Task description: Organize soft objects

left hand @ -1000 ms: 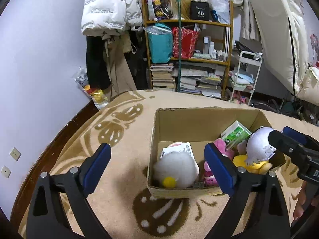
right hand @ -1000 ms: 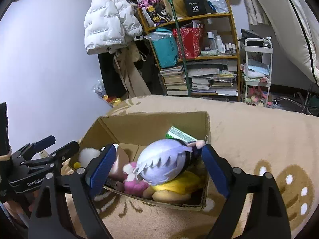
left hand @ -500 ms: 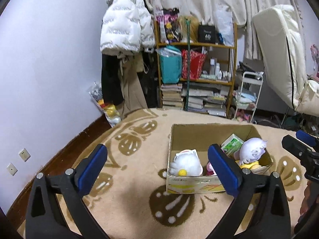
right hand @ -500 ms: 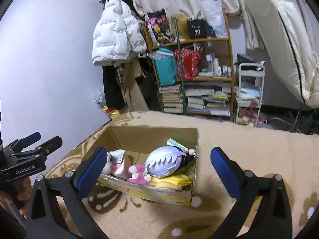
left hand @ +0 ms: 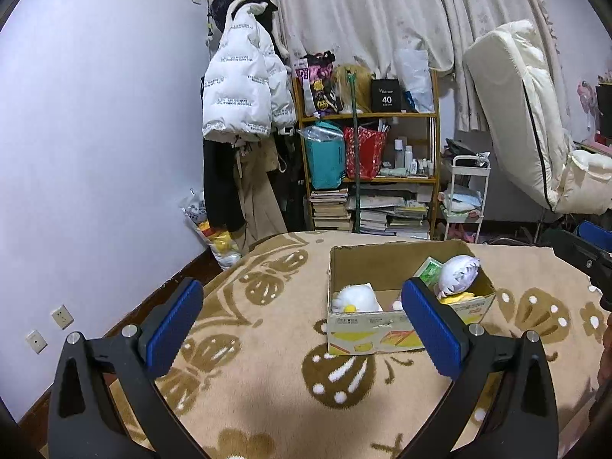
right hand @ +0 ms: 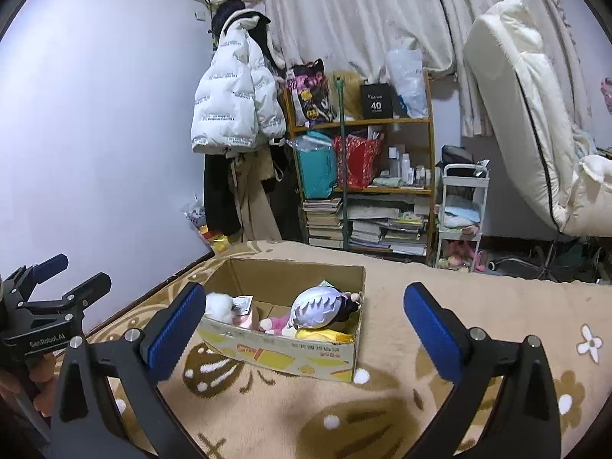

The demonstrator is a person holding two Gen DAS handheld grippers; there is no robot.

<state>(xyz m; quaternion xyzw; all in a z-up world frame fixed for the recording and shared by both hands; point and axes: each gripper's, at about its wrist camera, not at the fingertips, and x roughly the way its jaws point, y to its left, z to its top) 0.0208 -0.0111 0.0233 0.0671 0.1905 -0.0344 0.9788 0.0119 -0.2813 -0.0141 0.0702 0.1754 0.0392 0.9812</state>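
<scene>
An open cardboard box point(left hand: 367, 329) stands on the tan patterned blanket point(left hand: 267, 363); it also shows in the right wrist view point(right hand: 290, 355). It holds a white fluffy toy point(left hand: 355, 298), a lavender-haired plush doll point(left hand: 457, 277) on a yellow plush, a pink plush and a green packet point(left hand: 430, 269). The doll also shows in the right wrist view point(right hand: 317, 306). My left gripper point(left hand: 302, 325) is open and empty, back from the box. My right gripper point(right hand: 306, 329) is open and empty, also back from the box.
A shelf point(left hand: 367, 176) packed with bags and books stands behind the bed. A white puffer jacket point(left hand: 244, 91) hangs on the wall. A white cart point(left hand: 464, 195) and a leaning mattress point(left hand: 524, 114) are at the right. The blanket's left edge drops to the floor.
Both grippers have pulled back and up from the box, which now looks smaller and farther. The toys in the box have not moved. Both grippers stay open.
</scene>
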